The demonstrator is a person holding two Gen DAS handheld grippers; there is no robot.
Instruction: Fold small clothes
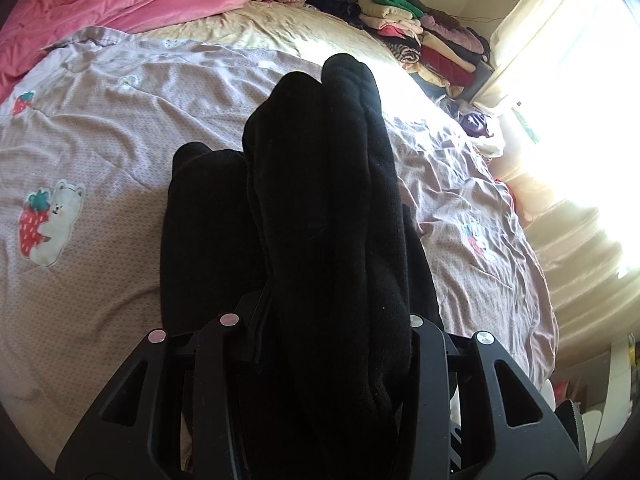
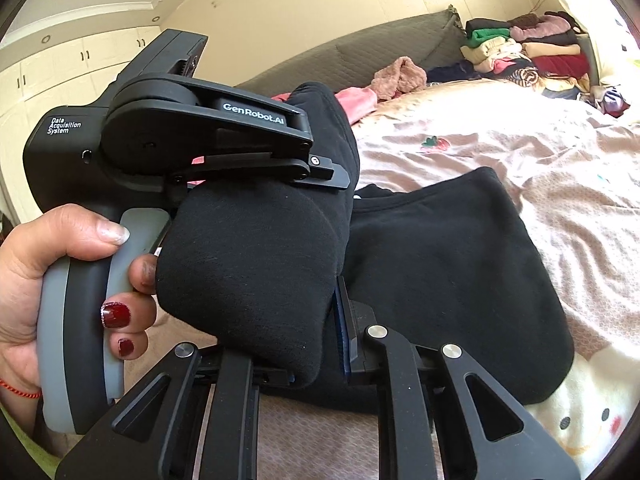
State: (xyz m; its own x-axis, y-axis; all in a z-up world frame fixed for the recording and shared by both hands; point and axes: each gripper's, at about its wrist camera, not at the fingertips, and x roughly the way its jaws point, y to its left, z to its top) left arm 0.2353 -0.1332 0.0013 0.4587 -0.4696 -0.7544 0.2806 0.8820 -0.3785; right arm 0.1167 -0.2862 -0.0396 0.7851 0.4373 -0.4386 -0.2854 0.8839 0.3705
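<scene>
While both of my grippers hold the same black garment [image 2: 452,280] above the bed [image 1: 100,128], the fold hangs between them. My left gripper [image 2: 320,168] has its fingers clamped on a thick bunch of the cloth; in the left wrist view that bunch runs straight out from the fingers as a long dark roll, its long axis lying along the way the gripper points, toward the pile of folded clothes [image 1: 424,36] at the far edge of the bed. My right gripper [image 2: 320,320] has its fingers nearly together on a doubled edge of the same garment, close under the left one. The rest of the cloth spreads to the right of both, lying flat on the patterned sheet [image 2: 560,168]. My left hand [image 2: 48,264] grips the handle just beside the cloth.

I judge the fold is midway: the held part stands upright and close to the left gripper, while the flat part lies on the right gripper's side, so the held edge would have to travel rightward over it.
</scene>
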